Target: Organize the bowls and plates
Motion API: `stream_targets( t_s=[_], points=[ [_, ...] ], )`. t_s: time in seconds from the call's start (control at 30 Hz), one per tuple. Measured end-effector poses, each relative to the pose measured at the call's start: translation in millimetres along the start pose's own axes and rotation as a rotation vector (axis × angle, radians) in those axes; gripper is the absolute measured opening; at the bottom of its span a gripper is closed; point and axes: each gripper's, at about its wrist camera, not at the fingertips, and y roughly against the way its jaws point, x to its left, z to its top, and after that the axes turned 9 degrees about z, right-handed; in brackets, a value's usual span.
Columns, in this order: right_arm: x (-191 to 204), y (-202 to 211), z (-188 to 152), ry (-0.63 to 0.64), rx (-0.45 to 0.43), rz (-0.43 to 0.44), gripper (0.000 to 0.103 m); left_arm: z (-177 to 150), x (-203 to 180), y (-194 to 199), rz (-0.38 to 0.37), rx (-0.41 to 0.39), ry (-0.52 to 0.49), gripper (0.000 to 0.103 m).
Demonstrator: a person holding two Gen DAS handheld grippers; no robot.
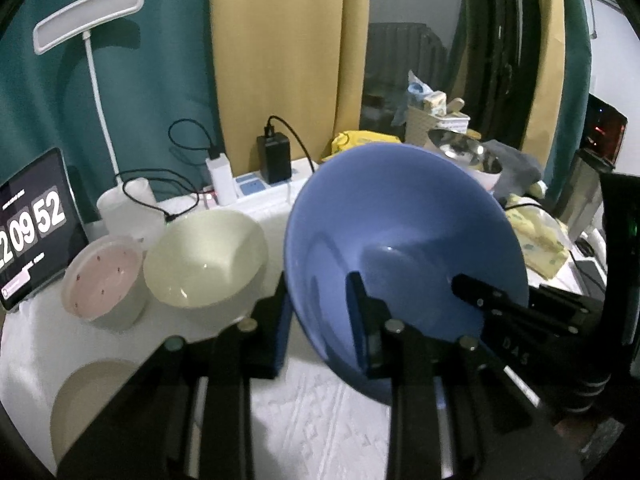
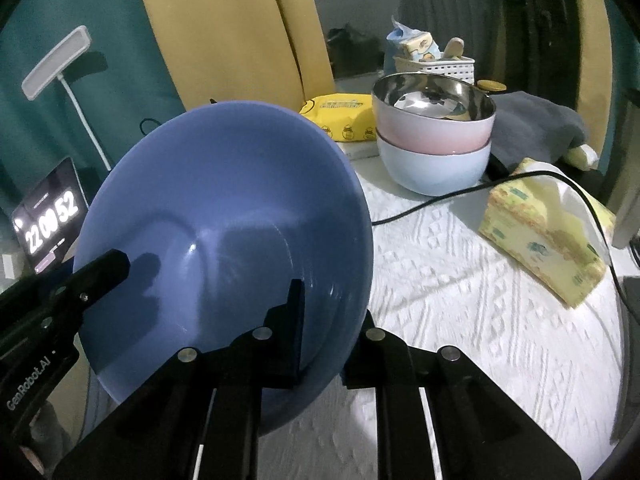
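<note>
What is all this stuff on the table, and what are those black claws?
blue bowl: 1, blue, tilted in the air, rim pinched on two sides
cream bowl: 1, pale, table left
pink dish: 1, pink inside, beside the cream bowl
beige bowl: 1, beige, near left corner
stacked bowls: 2, pink with steel lining sitting in a white one, table back
clock tablet: 1, black, far left
lamp: 1, white, behind the tablet
wipes pack: 1, yellow, back
tissue pack: 1, yellow, right
basket: 1, white, behind the stack
tablecloth: 1, white
left gripper: 1, black, clamped on the bowl's rim
right gripper: 1, black, clamped on the opposite rim
</note>
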Motion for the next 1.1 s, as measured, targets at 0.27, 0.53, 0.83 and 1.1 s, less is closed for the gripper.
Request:
stream_targets(
  t_s=[0.27,0.53,0.83,1.1],
  points=[
    [9,28,-17,0.007,-0.013,-0.002,0.016,-15,1,26,-0.003,-0.009,0.007,0.027],
    [25,56,-33,0.013,-0.018,-0.002,0.017,-26,4,49,-0.018,-0.005,0.018,0.027],
    [33,68,-51,0.006,0.012,0.004,0.019,-49,11,59,-0.023,0.024,0.028,0.027],
    [41,76,-66,-0.015,0.043,0.029,0.022,-69,19,64,-0.027,0.062,0.035,0.027]
  ],
)
